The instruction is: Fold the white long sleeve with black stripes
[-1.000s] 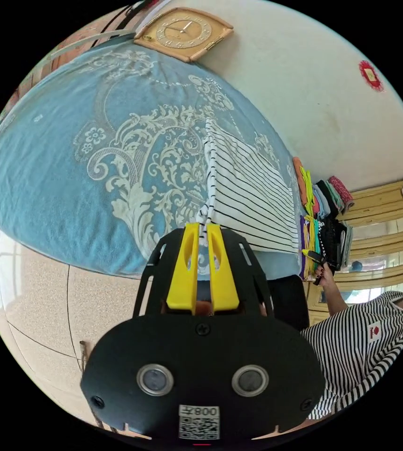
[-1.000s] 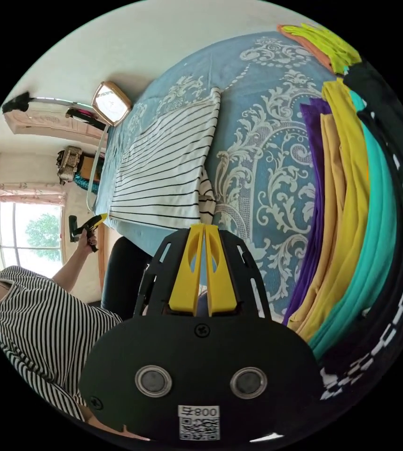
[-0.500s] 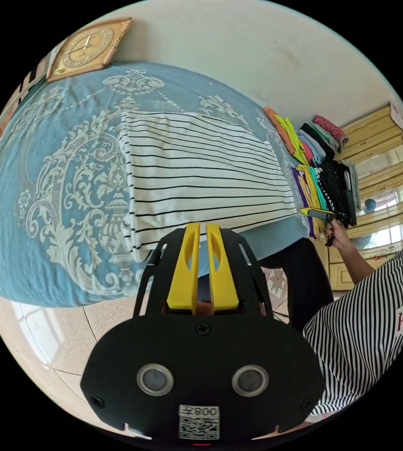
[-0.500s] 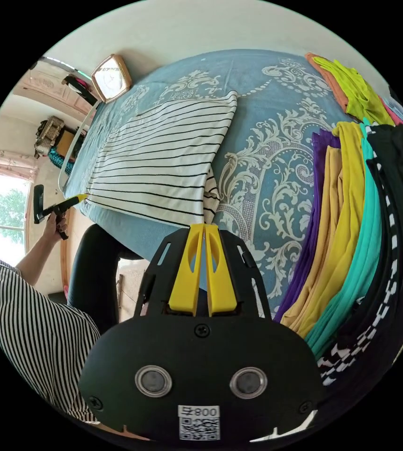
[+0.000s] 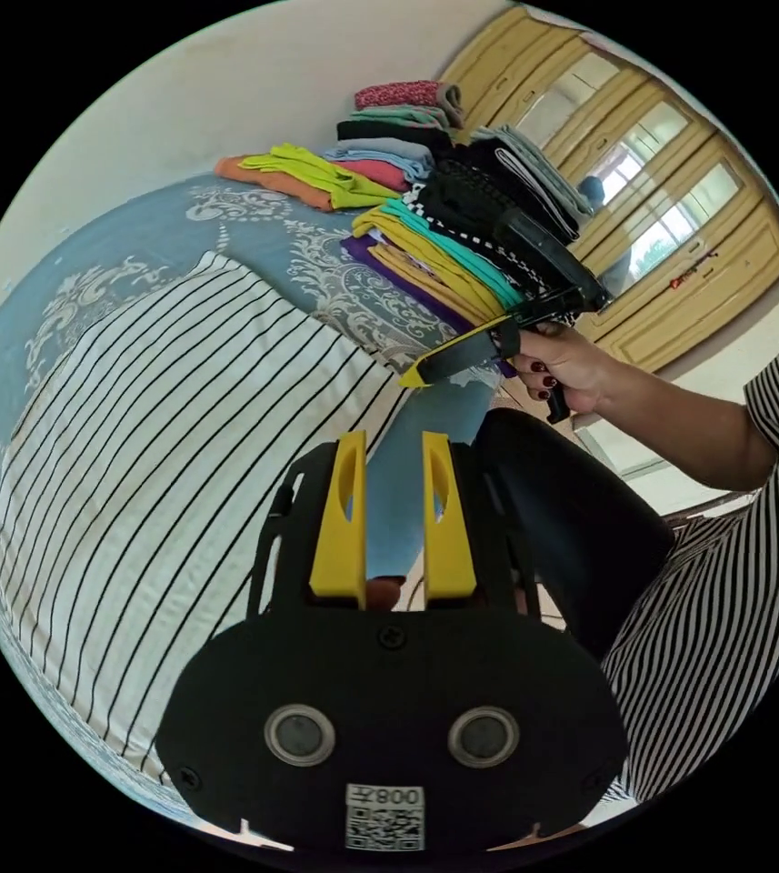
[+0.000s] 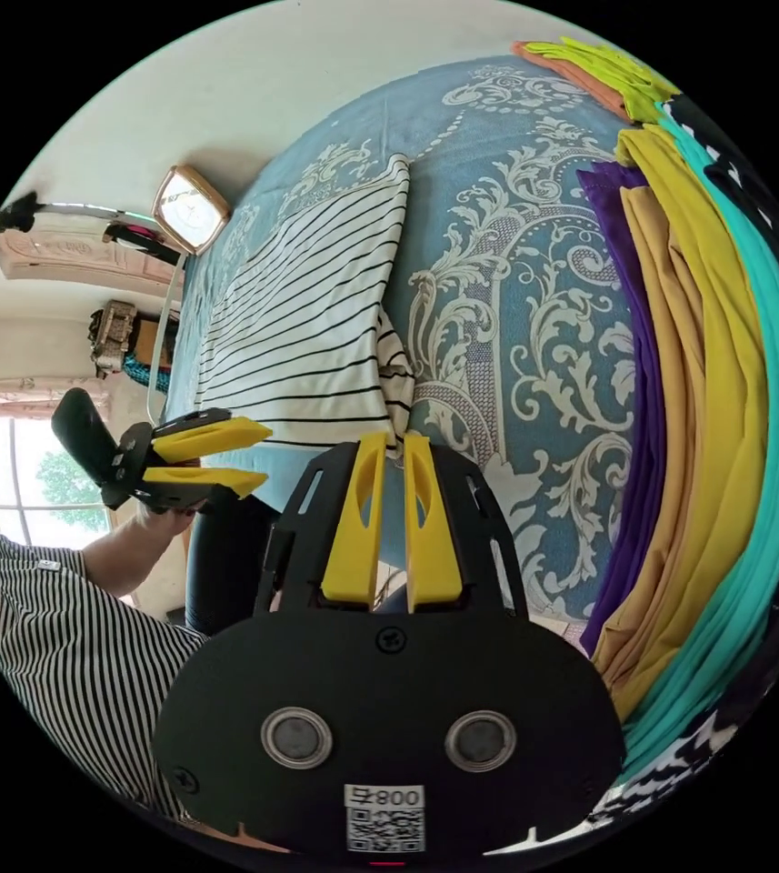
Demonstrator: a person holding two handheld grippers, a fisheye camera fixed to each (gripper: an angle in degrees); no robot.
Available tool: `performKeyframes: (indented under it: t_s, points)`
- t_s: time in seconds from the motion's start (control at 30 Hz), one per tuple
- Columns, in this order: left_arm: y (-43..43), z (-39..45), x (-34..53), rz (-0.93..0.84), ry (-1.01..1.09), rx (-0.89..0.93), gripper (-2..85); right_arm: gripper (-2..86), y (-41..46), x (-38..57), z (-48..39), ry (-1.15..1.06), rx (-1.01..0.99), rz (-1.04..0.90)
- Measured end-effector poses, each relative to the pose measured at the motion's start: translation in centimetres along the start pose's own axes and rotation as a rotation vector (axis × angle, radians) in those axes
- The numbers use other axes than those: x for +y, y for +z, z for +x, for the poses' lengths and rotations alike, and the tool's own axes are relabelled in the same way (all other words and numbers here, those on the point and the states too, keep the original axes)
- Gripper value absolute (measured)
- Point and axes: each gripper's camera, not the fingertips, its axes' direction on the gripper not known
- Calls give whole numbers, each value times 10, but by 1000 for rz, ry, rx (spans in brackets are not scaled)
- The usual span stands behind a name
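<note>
On the bed (image 5: 253, 223), the striped shirt (image 5: 162, 436) lies folded into a rectangle; left hand-held gripper (image 5: 389, 518) parted and empty, right hand-held gripper (image 6: 392, 509) nearly closed, empty

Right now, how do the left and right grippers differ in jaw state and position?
The left gripper has its jaws apart and empty, off the near bed edge; the right gripper has its jaws nearly together. The left sits at the striped shirt's near-left corner, the right at its sleeve corner. Both have yellow jaws and hold nothing.

Both my tong cameras look forward past their jaws, close over the bed edge, sharing the striped top (image 5: 162, 455) between them.
</note>
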Motion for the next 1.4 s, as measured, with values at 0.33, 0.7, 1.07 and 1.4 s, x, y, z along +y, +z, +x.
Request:
performKeyframes:
  t_s: [0.33,0.7,1.07,1.4]
  points:
    - [133,38,-10,-119,123,-247,47,23,-14,0,32,-39,-257,25]
    - [132,4,39,54,-102,-151,18,63,-37,-51,69,-91,-169,140]
    - [143,9,44,60,-90,-124,17,77,15,-169,146,15,-219,160]
    - [113,12,38,96,-97,-88,16,71,68,-227,172,-14,-246,101]
